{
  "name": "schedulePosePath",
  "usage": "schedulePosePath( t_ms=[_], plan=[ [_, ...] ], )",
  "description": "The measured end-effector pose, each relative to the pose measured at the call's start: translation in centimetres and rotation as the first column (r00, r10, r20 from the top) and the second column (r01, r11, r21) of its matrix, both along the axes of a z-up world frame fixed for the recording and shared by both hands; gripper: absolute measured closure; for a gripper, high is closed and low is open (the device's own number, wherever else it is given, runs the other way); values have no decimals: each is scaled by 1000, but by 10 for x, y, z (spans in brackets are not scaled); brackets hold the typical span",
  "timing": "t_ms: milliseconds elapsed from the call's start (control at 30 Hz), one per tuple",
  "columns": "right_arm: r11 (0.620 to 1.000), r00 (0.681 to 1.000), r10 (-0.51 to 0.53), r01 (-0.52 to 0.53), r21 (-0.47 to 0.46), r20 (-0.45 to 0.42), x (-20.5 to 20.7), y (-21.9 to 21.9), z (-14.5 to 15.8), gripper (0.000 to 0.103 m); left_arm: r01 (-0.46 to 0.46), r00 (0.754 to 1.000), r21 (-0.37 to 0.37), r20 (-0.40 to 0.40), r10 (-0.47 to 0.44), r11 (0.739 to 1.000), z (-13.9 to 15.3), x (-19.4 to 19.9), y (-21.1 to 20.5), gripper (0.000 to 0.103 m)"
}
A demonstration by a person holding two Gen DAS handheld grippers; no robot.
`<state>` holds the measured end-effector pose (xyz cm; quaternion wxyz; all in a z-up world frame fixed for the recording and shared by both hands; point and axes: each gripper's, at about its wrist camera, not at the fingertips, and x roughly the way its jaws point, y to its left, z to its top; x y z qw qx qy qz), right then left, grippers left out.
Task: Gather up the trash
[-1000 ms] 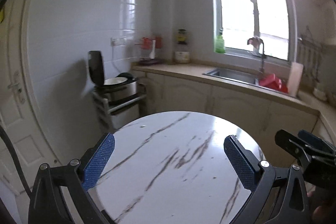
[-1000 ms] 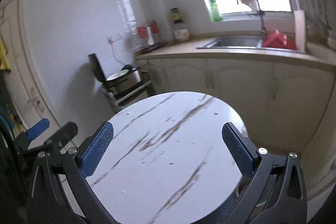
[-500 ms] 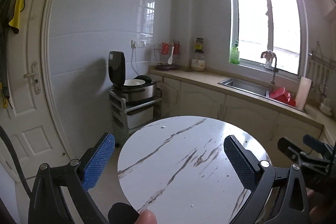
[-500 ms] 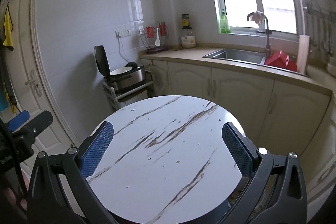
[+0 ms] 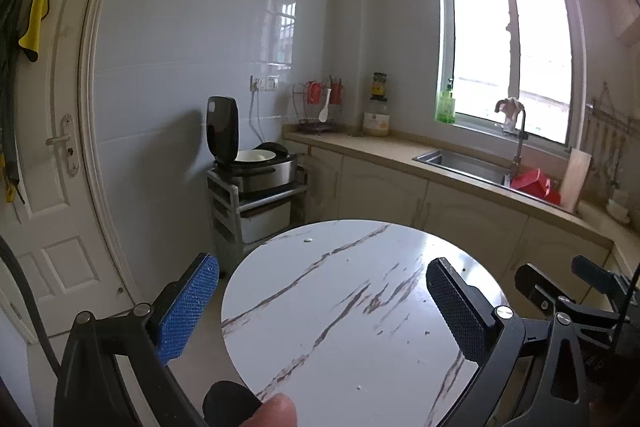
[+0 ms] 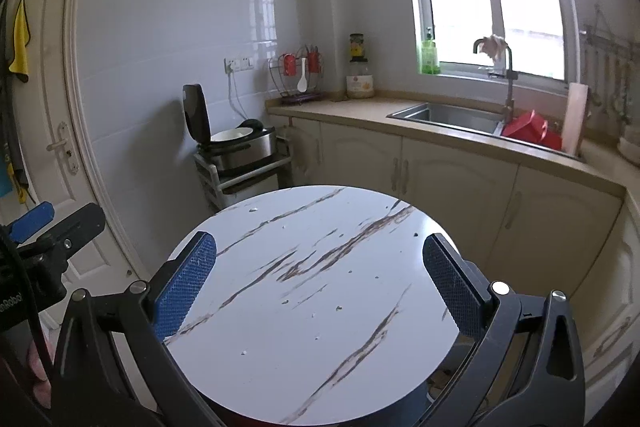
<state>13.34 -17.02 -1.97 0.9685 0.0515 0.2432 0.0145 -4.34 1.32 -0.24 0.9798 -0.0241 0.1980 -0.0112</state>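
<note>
Grippers, left [image 5: 322,301] and right [image 6: 319,277], hover level above the round marble table [image 6: 280,347], fingers spread wide, holding nothing.

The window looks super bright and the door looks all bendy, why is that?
In the left wrist view the window is washed out white by daylight, and that light makes a shine on the round table. In both views the fisheye lens curves straight things near the edges, so the door bows in the right wrist view too. Both pictures look sharp, not blurry.
</note>
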Motion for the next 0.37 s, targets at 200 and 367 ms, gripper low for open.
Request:
schedulePosePath(
  t_ms=[200, 367],
  plan=[
    [1000, 1000, 5, -5, -2, 1, 0, 2, 0, 0, -2, 1000, -1, 3, 2, 1000, 6, 6, 5, 1],
    [1000, 1000, 6, -6, -1, 1, 0, 2, 0, 0, 7, 1000, -2, 24, -7, 1000, 4, 4, 4, 1]
  ],
)
